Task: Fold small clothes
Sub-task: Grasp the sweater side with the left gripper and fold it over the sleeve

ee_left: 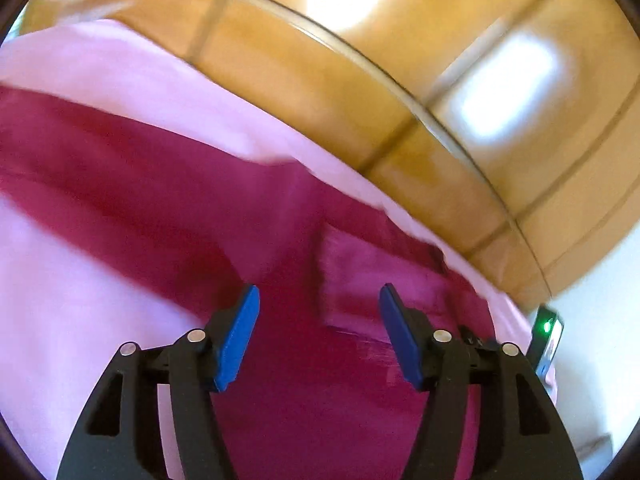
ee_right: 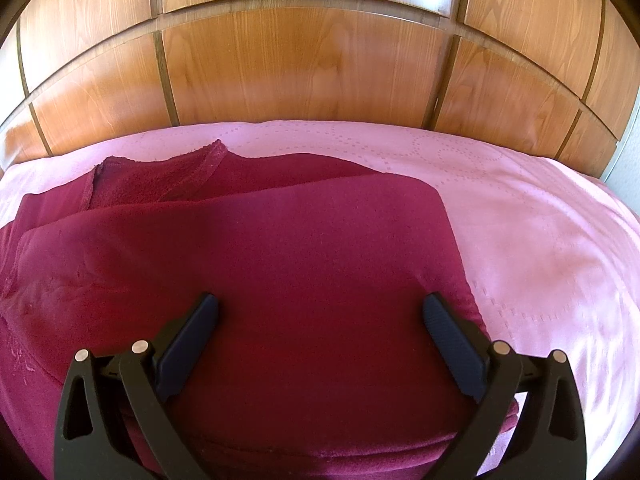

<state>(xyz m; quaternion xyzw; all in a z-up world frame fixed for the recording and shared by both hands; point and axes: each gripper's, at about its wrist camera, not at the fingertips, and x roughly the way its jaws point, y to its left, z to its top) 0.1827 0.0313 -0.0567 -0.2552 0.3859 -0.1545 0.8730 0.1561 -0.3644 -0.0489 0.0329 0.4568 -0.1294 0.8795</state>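
Observation:
A dark red garment [ee_right: 280, 240] lies on the pink bedspread [ee_right: 540, 220], one side folded over the middle, its lace-trimmed neckline [ee_right: 208, 160] toward the headboard. My right gripper [ee_right: 320, 308] is open and empty just above the folded part. In the left wrist view, which is blurred, the same garment [ee_left: 200, 200] fills the middle. My left gripper [ee_left: 320, 300] is open and empty above it, near a small folded flap [ee_left: 360, 280].
A wooden panelled headboard [ee_right: 300, 60] stands right behind the bed. The pink bedspread [ee_left: 80, 300] surrounds the garment. A small device with a green light [ee_left: 548, 332] sits at the right edge of the left wrist view.

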